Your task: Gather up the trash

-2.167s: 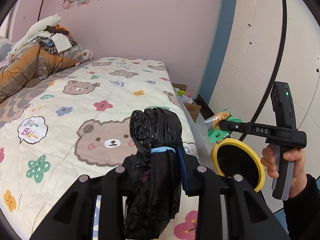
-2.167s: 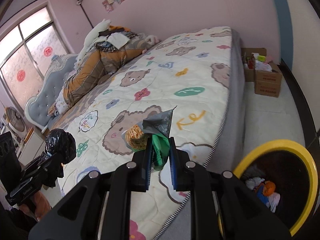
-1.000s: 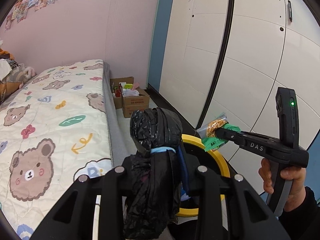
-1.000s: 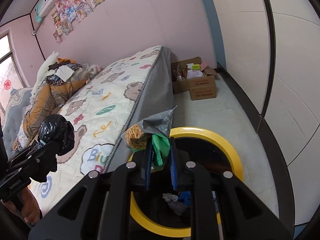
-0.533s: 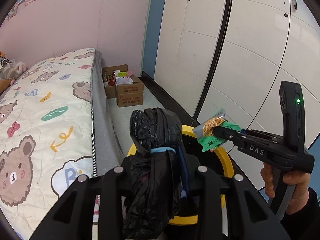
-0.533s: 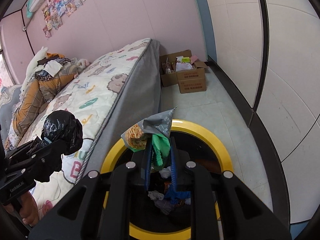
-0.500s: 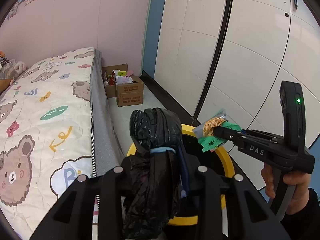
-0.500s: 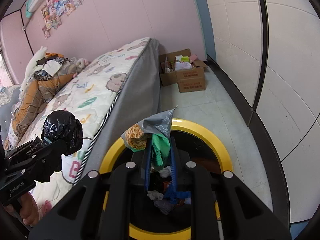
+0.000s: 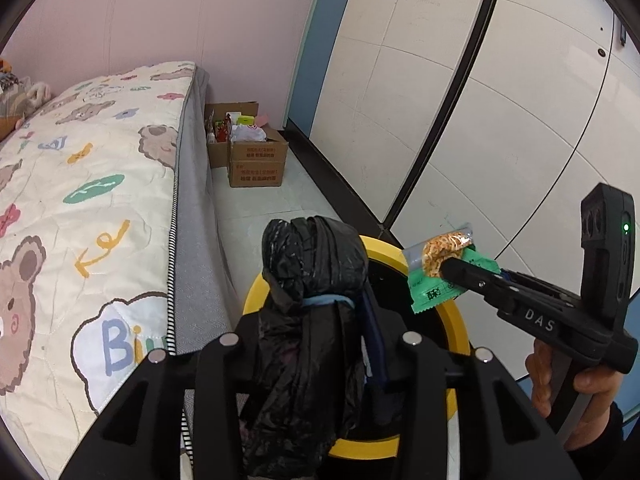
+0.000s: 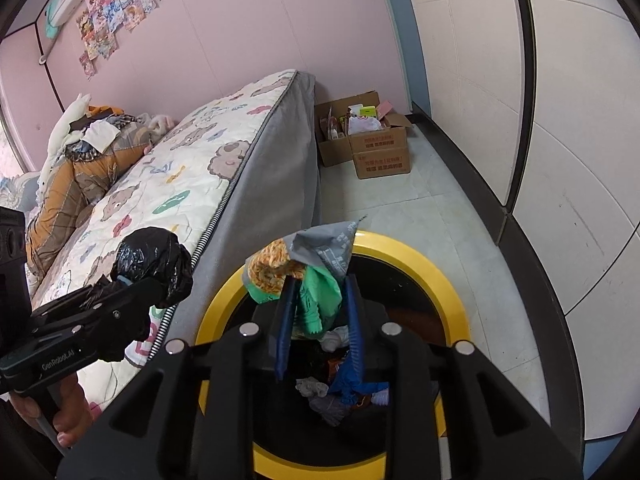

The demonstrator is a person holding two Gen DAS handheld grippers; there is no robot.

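Two pieces of trash are being held over the round yellow-rimmed black bin (image 10: pixel 448 276).
Both jaws have just been opening: the crumpled black plastic bag (image 9: pixel 312 264) is being pinched by the left gripper (image 9: pixel 320 320), while the green-and-grey snack wrapper (image 10: pixel 316 268) is sitting loosely between the right gripper (image 10: pixel 320 320) pads.

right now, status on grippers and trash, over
Left gripper just opening, black bag between fingers. Right gripper likewise, snack wrapper loose between fingers. Wrapper above yellow-rimmed bin, bag beside rim; nothing blocking.

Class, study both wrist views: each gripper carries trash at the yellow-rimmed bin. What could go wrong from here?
1. The snack wrapper hangs near the bin rim as the right gripper jaws have just been opening; it may snag there.
2. The black bag in the left gripper sits toward the bed-side rim and could drop outside.
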